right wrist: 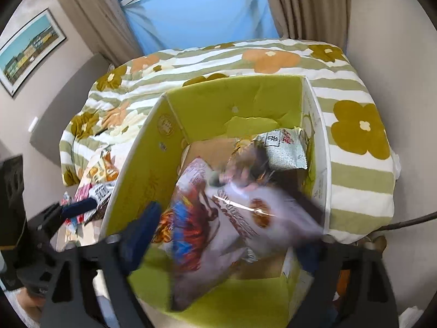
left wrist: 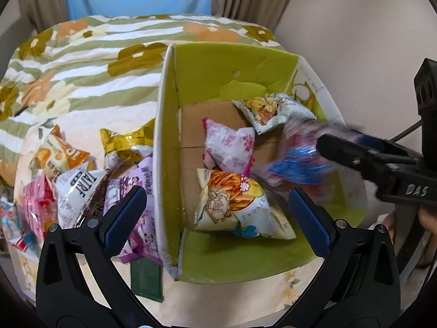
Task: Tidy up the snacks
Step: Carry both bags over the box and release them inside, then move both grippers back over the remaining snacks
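Note:
A green cardboard box (left wrist: pixel 169 142) stands open on the bed, with several snack bags inside: a pink-white bag (left wrist: pixel 232 147), a fries bag (left wrist: pixel 229 199) and a grey-yellow bag (left wrist: pixel 270 109). My left gripper (left wrist: pixel 215 210) is open and empty, its fingers straddling the box's left wall. My right gripper (left wrist: pixel 322 147) reaches into the box from the right; a blurred blue-red-white snack bag (left wrist: pixel 295 158) is at its tip. In the right wrist view that bag (right wrist: pixel 235 218) lies blurred between the wide-apart fingers (right wrist: pixel 142 227), over the box (right wrist: pixel 142 164).
A pile of loose snack bags (left wrist: pixel 76 180) lies on the bed left of the box, with a dark green flat packet (left wrist: pixel 146 278) by the box corner. The floral quilt (left wrist: pixel 82 63) covers the bed. Curtains and a wall stand behind.

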`<state>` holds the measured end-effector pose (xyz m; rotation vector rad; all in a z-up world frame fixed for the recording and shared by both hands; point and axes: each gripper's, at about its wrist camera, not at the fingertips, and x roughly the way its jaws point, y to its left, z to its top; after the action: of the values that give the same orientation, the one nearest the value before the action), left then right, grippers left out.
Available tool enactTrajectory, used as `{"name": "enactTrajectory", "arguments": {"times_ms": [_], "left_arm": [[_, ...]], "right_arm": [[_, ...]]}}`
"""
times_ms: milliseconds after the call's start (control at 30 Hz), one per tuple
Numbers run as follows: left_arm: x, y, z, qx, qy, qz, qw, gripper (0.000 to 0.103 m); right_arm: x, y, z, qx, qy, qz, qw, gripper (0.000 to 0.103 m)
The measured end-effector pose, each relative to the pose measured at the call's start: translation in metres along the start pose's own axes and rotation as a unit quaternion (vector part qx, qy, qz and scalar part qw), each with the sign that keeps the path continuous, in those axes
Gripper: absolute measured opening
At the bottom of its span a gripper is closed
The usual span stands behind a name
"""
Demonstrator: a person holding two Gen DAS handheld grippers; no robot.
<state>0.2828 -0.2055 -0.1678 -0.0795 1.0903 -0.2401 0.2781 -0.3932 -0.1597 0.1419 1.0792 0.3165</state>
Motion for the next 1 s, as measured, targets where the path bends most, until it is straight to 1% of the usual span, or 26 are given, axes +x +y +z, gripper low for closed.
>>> {"name": "enactTrajectory", "arguments": {"times_ms": [33, 200, 267, 400, 533, 633, 767, 833, 900, 1000], "left_arm": [[0.000, 0.001, -0.001, 0.001, 0.003, 0.001, 1.0000, 0.102], [-0.001, 0.003, -0.006, -0.005, -0.002, 0.002, 1.0000, 0.102], [-0.004, 0.003, -0.009, -0.007, -0.003, 0.000, 1.0000, 0.102], [-0.015, -0.002, -0.010, -0.004, -0.016, 0.007, 0.9998, 0.102], [-0.037, -0.005, -0.009, -0.005, -0.035, 0.012, 0.9993, 0.102], [-0.055, -0.004, -0.012, -0.009, -0.049, 0.015, 0.9987, 0.102], [-0.082, 0.002, -0.020, -0.012, -0.056, 0.034, 0.9978, 0.102], [-0.096, 0.010, -0.026, -0.017, -0.061, 0.047, 0.9969, 0.102], [-0.113, 0.024, -0.036, -0.030, -0.075, 0.056, 0.9951, 0.102], [-0.137, 0.048, -0.050, -0.050, -0.096, 0.067, 0.9919, 0.102]], "right_arm": [[0.000, -0.001, 0.000, 0.000, -0.003, -0.003, 1.000, 0.102], [-0.010, 0.001, -0.012, -0.018, -0.025, -0.022, 0.999, 0.102], [-0.011, 0.000, -0.014, -0.017, -0.019, -0.020, 0.999, 0.102], [-0.017, 0.002, -0.018, -0.017, -0.016, -0.015, 1.000, 0.102], [-0.032, 0.007, -0.018, -0.018, -0.027, -0.014, 0.999, 0.102], [-0.042, 0.014, -0.019, -0.031, -0.041, -0.019, 0.998, 0.102], [-0.057, 0.025, -0.022, -0.047, -0.064, -0.017, 0.997, 0.102], [-0.061, 0.029, -0.023, -0.044, -0.072, -0.008, 0.996, 0.102], [-0.066, 0.036, -0.025, -0.039, -0.081, 0.009, 0.996, 0.102], [-0.072, 0.049, -0.029, -0.042, -0.097, 0.007, 0.994, 0.102]]}}
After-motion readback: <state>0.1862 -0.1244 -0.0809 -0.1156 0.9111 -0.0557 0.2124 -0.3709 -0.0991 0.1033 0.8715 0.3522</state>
